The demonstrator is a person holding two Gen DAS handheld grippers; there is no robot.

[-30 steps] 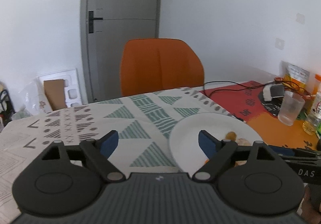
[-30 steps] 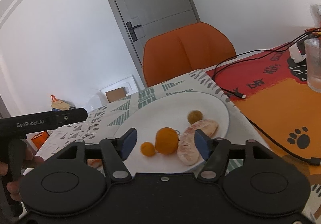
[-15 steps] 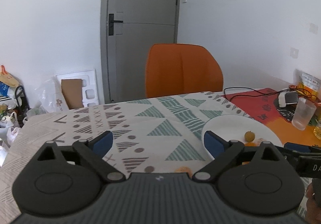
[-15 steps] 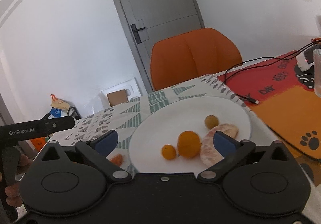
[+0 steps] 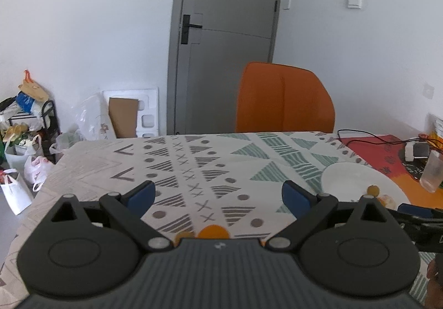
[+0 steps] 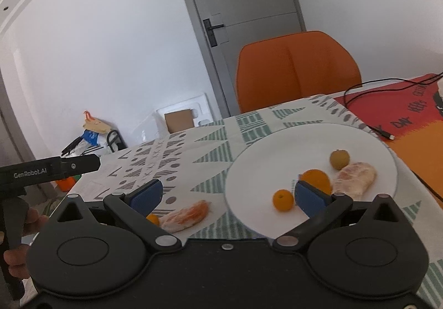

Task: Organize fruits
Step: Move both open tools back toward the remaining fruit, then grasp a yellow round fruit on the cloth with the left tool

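White plate (image 6: 360, 140) on worktop (image 6: 210, 148): 2 oranges, 1 small brownish fruit (image 6: 339, 159), 1 peeled segment (image 6: 355, 178). Beside plate: 1 peeled segment (image 6: 185, 214), 1 small orange. Left gripper (image 5: 218, 194) and right gripper (image 6: 227, 192): fingers wide, empty, just opened.

A white round plate (image 6: 368, 142) lies flat on the patterned tabletop (image 6: 210, 142) and carries four fruits grouped toward its near right part. A small round orange (image 6: 283, 200) sits nearest the plate's front; just beside it is a larger orange (image 6: 317, 177), partly hidden. To the right lies a peeled pale pink citrus piece (image 6: 354, 180), stretched out on its side, and just behind it a small brownish-yellow round fruit (image 6: 339, 159) — touching or nearly so. Off the plate, on the cloth to its left, lie a peeled orange-tinted segment piece (image 6: 187, 215) and a tiny orange fruit (image 6: 153, 219) close beside it.
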